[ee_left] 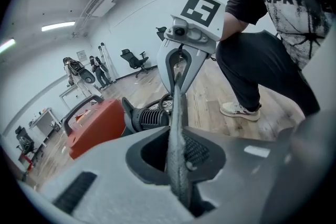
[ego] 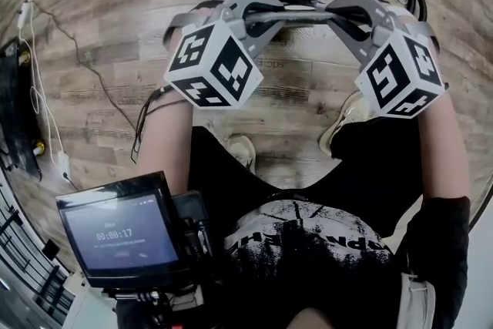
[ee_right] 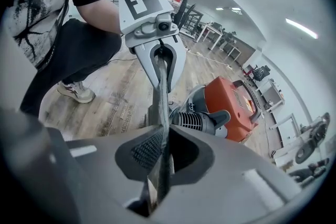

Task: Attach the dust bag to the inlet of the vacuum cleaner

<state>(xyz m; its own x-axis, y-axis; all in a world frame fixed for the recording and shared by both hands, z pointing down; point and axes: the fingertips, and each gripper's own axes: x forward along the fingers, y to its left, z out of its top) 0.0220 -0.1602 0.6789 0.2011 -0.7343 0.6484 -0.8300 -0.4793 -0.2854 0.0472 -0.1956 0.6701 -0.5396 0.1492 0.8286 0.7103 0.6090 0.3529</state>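
Orange vacuum cleaner (ee_left: 97, 131) on wood floor (ego: 108, 27): whole body and handle in both gripper views, only a sliver at head view's top edge. Grey dust bag (ee_left: 177, 128) seen edge-on, spanning the two tools near the vacuum. Left gripper (ee_left: 178, 165) and right gripper (ee_right: 159, 165) each clamped on opposite end of bag.

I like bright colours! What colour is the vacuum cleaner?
The vacuum cleaner is orange-red, clearest in the right gripper view.

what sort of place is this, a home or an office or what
Most likely an open office or lab workspace, not a home: a swivel office chair stands by a bare white wall, a long ceiling strip light runs overhead, and the wood-look plank floor is wide and open.
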